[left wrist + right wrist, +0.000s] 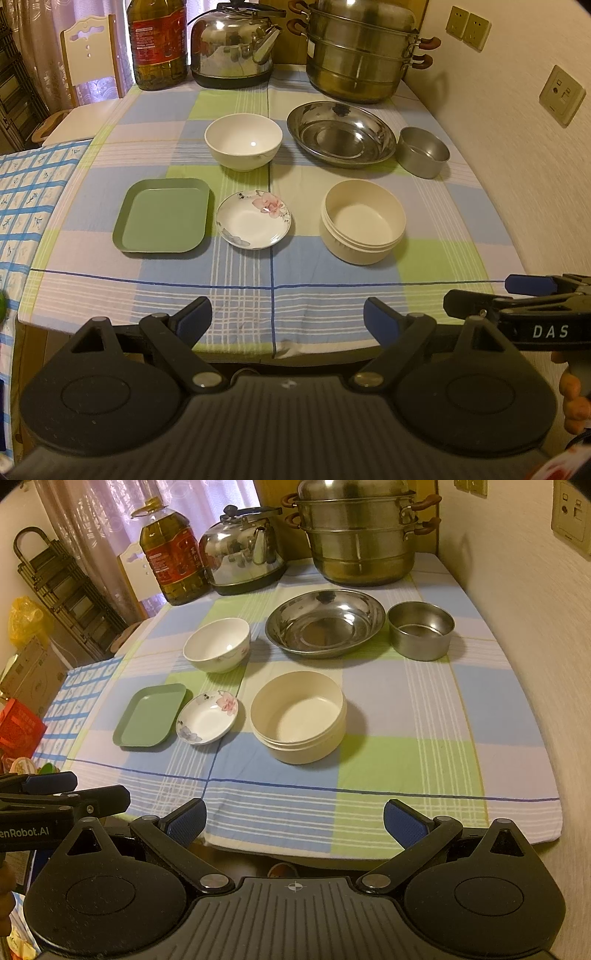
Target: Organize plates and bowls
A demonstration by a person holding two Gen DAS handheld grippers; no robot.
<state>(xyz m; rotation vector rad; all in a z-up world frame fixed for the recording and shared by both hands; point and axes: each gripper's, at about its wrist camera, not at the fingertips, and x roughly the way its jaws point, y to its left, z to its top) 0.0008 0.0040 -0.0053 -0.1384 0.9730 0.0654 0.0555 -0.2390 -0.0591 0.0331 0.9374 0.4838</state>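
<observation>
Covering the tabletop [406, 716] is checked cloth; on it sit a wide shiny steel basin [325, 622], round cream plastic tub [299, 723], smooth white ceramic bowl [217, 644], flat green rectangular tray [149, 716], flowered saucer [207, 718] and small steel cup [421, 629]. Left gripper [288, 319] and right gripper [295, 821] hover at the near edge, fingers spread wide, empty.

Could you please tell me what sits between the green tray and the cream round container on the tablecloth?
The small flower-painted saucer lies between the green tray and the cream round container, close beside the tray. Both wrist views show it.
</observation>
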